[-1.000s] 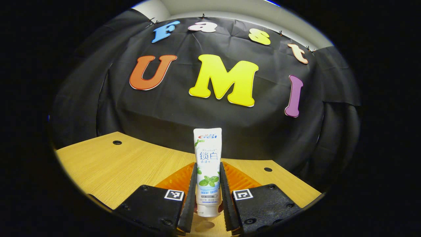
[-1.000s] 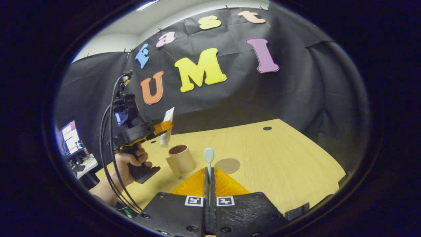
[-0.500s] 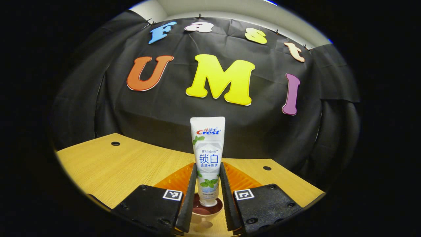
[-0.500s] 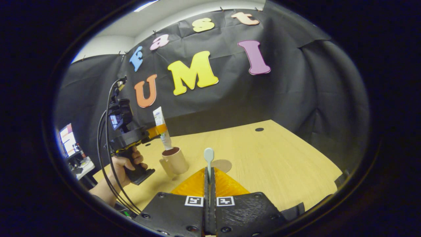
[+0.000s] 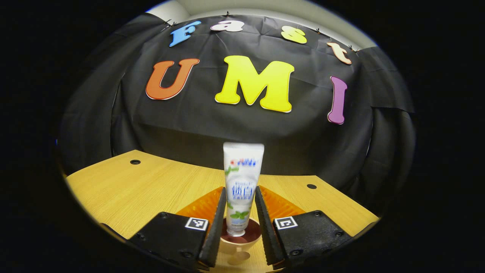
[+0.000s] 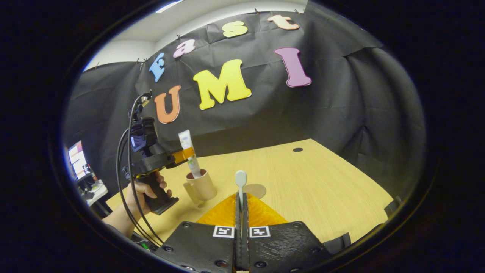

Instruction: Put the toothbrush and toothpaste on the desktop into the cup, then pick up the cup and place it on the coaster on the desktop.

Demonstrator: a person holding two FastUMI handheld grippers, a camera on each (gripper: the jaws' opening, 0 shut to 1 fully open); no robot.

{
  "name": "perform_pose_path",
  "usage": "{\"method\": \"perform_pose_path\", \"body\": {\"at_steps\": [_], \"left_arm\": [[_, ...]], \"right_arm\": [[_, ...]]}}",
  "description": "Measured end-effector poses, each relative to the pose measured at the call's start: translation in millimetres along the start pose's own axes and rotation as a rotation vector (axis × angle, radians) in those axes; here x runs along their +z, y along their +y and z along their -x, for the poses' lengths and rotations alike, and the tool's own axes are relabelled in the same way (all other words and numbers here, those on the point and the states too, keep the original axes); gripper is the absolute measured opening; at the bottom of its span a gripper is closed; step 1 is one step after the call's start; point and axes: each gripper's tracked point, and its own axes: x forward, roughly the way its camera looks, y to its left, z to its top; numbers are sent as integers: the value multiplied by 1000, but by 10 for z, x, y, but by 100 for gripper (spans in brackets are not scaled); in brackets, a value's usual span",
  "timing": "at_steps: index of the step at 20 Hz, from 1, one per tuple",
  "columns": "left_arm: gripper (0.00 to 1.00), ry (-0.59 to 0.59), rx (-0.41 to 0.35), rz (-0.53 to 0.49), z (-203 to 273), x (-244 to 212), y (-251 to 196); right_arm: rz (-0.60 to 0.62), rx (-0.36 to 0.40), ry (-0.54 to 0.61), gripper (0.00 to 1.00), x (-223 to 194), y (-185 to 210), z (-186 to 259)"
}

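My left gripper [image 5: 240, 223] pinches the toothpaste [image 5: 242, 178], cap inside the cup [image 5: 238, 240]; right gripper [image 6: 241, 212] clamps the toothbrush [image 6: 240, 182]. Keep it centered, lower gently.

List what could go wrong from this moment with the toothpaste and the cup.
1. The toothpaste tube stands cap-down in the cup, most of it above the rim; released, it may lean and tip the cup.
2. The left gripper sits close over the rim and could knock the cup when withdrawing.
3. The right gripper holds the toothbrush; adding it could crowd the tube.
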Motion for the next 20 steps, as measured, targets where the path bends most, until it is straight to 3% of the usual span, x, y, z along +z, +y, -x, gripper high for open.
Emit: {"method": "perform_pose_path", "body": {"at_steps": [1, 3, 4, 12, 16, 20], "left_arm": [[51, -6, 4, -6, 27, 26, 4], [88, -38, 22, -55, 128, 131, 33], [99, -55, 30, -71, 182, 175, 72], [100, -116, 130, -120, 849, 398, 682], [100, -110, 157, -122, 1065, 365, 911], [100, -109, 175, -124, 1130, 351, 1066]], "right_arm": [[2, 3, 0, 0, -14, 27, -2], [33, 14, -8, 2, 6, 90, -27], [46, 22, -15, 0, 25, 128, -51], [213, 184, -150, 0, 647, 931, -748], [200, 314, -164, 0, 839, 1481, -1082], [207, 384, -234, 0, 1031, 1890, -1254]]}}
